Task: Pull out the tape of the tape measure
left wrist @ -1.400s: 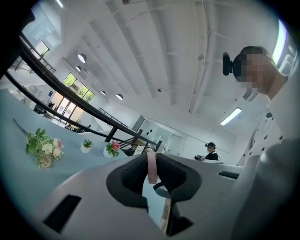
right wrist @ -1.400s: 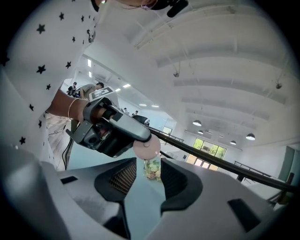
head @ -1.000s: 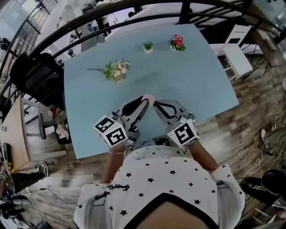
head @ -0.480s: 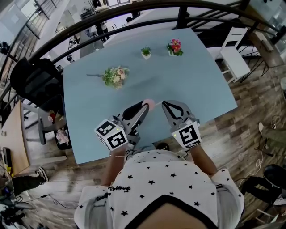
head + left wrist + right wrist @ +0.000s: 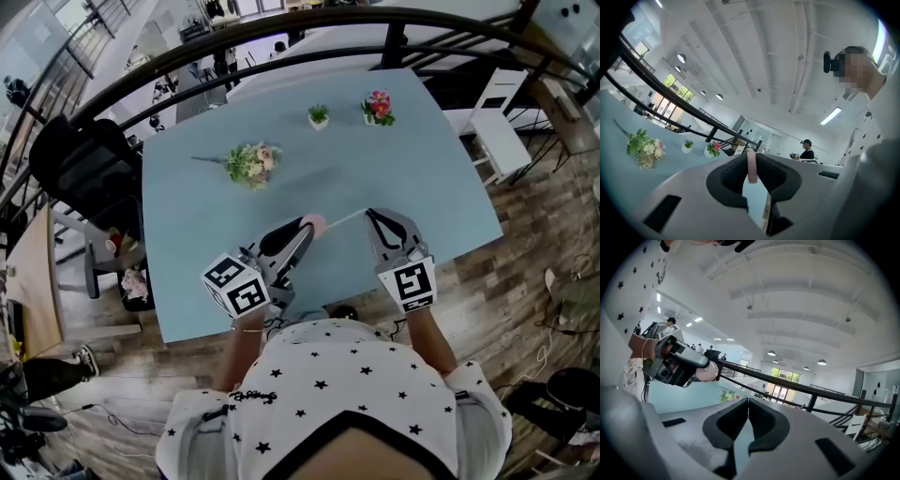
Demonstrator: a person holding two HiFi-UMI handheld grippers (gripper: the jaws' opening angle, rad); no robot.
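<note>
In the head view my left gripper [image 5: 307,228] is shut on a small round pink tape measure [image 5: 314,224] just above the light blue table [image 5: 422,178]. In the left gripper view its pink edge [image 5: 751,166] is clamped between the dark pads. A thin pale tape [image 5: 343,217] runs from the case rightwards to my right gripper [image 5: 370,214], whose jaws are pressed together on the tape's end. The right gripper view shows its own pads closed [image 5: 748,405], and the left gripper [image 5: 675,364] with the pink tape measure [image 5: 708,372] off to the left.
A flower bouquet [image 5: 248,161] lies on the table's far left. A small green potted plant [image 5: 319,115] and a pink flower pot [image 5: 378,106] stand at the far edge. A black chair [image 5: 80,173] is left of the table and a white chair [image 5: 502,122] right. The near table edge is just below the grippers.
My right gripper has moved to the right, away from the left one, and a length of tape now spans the gap between them. The left gripper has kept still.
</note>
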